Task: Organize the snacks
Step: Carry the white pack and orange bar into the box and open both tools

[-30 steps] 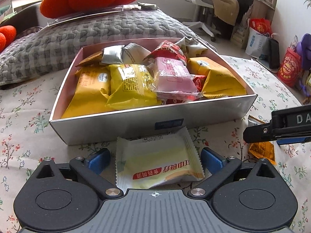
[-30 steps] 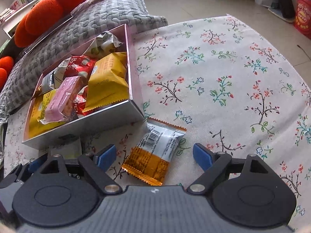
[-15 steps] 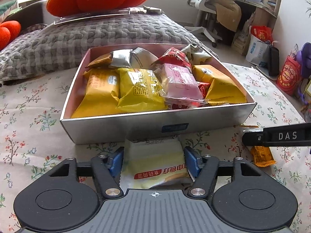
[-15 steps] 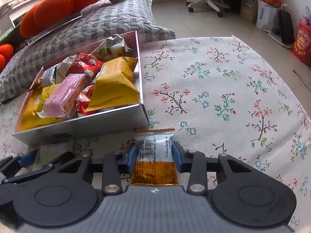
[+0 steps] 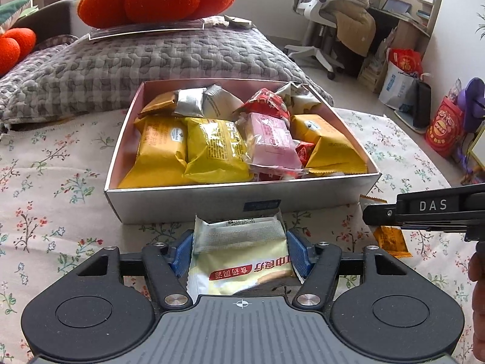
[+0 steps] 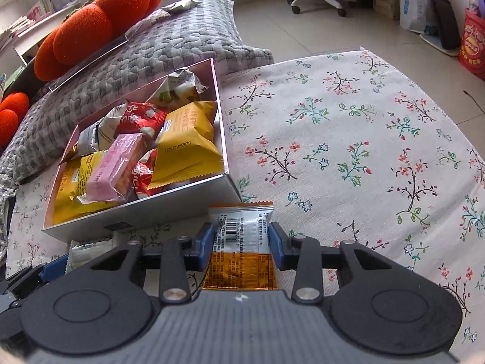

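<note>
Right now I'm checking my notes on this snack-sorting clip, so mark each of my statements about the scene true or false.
1. The left gripper grips a pale yellow packet. True.
2. The right gripper is empty. False: it grips an orange and white packet.
3. The box already holds snacks. True.
4. Both held packets are inside the box. False: they are in front of it, over the floral cloth.
5. A pink packet lies in the box. True.

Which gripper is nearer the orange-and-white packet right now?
Right. The right gripper is shut on the orange-and-white packet, in front of the snack box. The left gripper sits off to its side, shut on a pale yellow packet.
</note>
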`<state>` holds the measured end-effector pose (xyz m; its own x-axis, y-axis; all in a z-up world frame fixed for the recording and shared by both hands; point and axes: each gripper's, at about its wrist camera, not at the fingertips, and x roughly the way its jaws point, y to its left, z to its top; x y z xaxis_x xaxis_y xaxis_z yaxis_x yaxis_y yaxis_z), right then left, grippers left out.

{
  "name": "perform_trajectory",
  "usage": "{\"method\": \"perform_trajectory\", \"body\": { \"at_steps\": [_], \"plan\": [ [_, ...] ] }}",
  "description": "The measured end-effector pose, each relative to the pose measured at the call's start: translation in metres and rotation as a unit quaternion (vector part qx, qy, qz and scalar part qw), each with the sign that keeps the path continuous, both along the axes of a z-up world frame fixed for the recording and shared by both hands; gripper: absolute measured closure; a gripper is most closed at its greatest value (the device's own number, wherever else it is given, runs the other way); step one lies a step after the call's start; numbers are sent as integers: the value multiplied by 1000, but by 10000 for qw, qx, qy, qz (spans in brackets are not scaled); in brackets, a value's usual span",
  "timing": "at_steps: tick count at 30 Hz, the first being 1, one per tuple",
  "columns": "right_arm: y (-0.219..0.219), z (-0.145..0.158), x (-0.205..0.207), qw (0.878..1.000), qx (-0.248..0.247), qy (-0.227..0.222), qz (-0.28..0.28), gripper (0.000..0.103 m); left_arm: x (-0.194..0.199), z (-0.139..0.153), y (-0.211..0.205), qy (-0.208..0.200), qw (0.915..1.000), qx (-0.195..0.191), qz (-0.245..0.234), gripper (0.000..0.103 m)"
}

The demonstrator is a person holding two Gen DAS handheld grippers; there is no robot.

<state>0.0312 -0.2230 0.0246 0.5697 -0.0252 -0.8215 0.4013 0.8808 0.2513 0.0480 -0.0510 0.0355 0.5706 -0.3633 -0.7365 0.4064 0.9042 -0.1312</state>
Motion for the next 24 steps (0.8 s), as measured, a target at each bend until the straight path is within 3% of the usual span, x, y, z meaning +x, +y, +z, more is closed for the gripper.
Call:
{"method": "perform_trajectory", "body": {
  "at_steps": [24],
  "plan": [
    [-20,17,-8,9980,60,-404,-474,68,-2,33,14,-291,9993,-67,217,40]
  ]
}}
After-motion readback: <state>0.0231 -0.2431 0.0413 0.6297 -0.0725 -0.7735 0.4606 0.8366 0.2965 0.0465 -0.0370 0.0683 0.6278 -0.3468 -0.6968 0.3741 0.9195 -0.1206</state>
